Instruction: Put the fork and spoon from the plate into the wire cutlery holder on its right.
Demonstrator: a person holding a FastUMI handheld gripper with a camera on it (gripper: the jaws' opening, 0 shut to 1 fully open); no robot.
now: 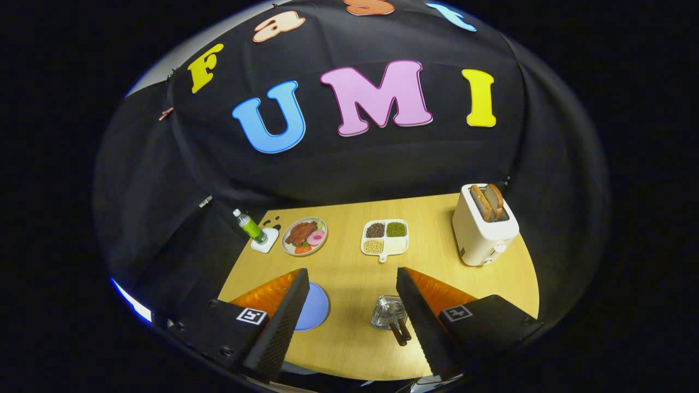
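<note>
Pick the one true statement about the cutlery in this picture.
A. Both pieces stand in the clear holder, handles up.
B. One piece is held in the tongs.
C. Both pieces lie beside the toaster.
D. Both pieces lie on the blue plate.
A: two brown handles stick up out of the holder beside the right finger, the tongs are open around nothing, and the blue plate shows bare.

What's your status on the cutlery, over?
Gripper open, empty, above table. Two brown handles already in wire holder. Blue plate looks bare. Nothing in the way.

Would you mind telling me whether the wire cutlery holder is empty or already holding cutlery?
Holding cutlery: two brown handles stick out of the wire cutlery holder, between the open gripper fingers.
</note>
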